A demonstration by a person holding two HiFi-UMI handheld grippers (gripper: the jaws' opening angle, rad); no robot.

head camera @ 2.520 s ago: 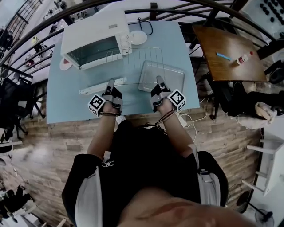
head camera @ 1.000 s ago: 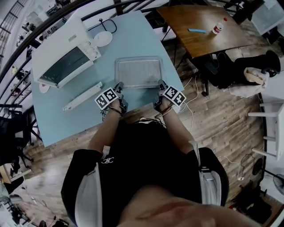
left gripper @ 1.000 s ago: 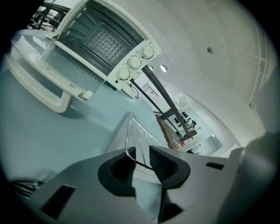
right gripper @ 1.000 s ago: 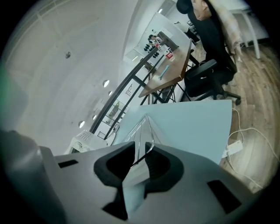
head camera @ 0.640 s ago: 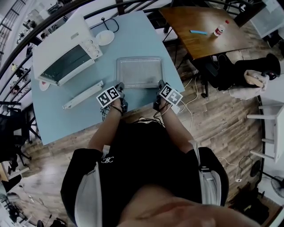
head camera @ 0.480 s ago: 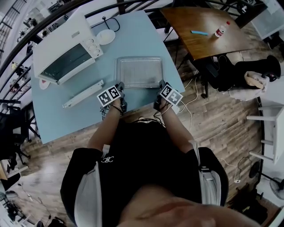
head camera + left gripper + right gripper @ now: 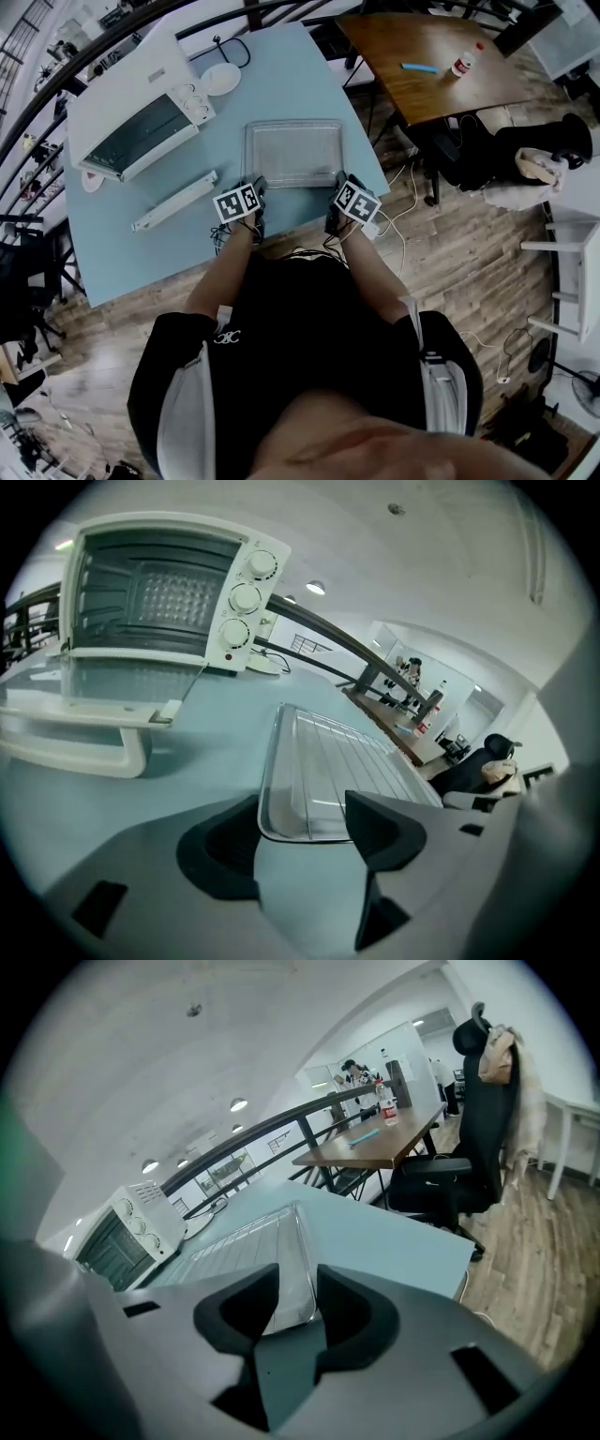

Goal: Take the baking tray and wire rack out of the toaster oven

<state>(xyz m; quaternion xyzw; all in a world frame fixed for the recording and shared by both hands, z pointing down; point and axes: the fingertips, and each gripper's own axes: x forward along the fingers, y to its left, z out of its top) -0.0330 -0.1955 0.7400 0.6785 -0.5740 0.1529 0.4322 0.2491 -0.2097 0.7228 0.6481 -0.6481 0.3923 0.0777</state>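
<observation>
Where the baking tray (image 7: pixel 292 153) lies: flat on the table (image 7: pixel 150 253), wire rack (image 7: pixel 347 761) inside it, near the toaster oven (image 7: pixel 136 108).
Left tool (image 7: pixel 305 836): jaws just opening, wide, near-left tray corner between them, unpressed.
Right tool (image 7: pixel 295 1312): jaws just narrowing slightly, apart astride near-right corner.

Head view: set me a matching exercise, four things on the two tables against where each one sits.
Things:
1 toaster oven
2 baking tray
3 bottle
4 long white bar

Places:
A on the brown table
B blue table, near edge, wire rack resting on it
C blue table, far left corner
D blue table, just in front of the oven

Pairs: 1-C, 2-B, 3-A, 4-D
</observation>
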